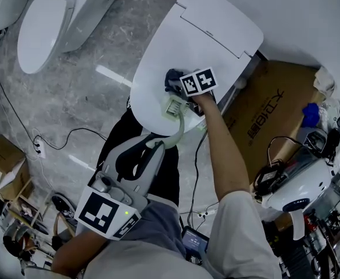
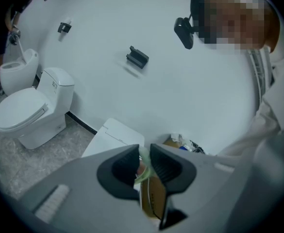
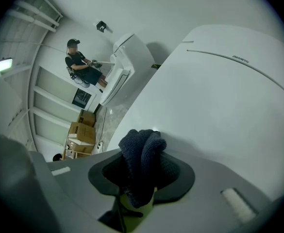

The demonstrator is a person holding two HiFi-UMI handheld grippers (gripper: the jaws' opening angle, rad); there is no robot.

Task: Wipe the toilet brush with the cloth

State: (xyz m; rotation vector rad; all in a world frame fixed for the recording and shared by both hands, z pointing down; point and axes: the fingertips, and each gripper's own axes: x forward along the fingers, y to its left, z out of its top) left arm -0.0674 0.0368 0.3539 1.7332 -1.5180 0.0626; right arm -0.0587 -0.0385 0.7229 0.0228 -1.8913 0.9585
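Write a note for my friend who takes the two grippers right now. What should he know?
Left gripper: shut on the toilet brush's pale green handle.
Right gripper: shut on the dark cloth.
Brush head is over the closed toilet lid, with the cloth right beside it.
Done: both things gripped and close together. How much is wiped cannot be told.
Left: rub the cloth over the brush.

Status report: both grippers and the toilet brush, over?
Left gripper shut on pale green toilet brush. Right gripper shut on dark blue knitted cloth, at brush head. Nothing in the way.
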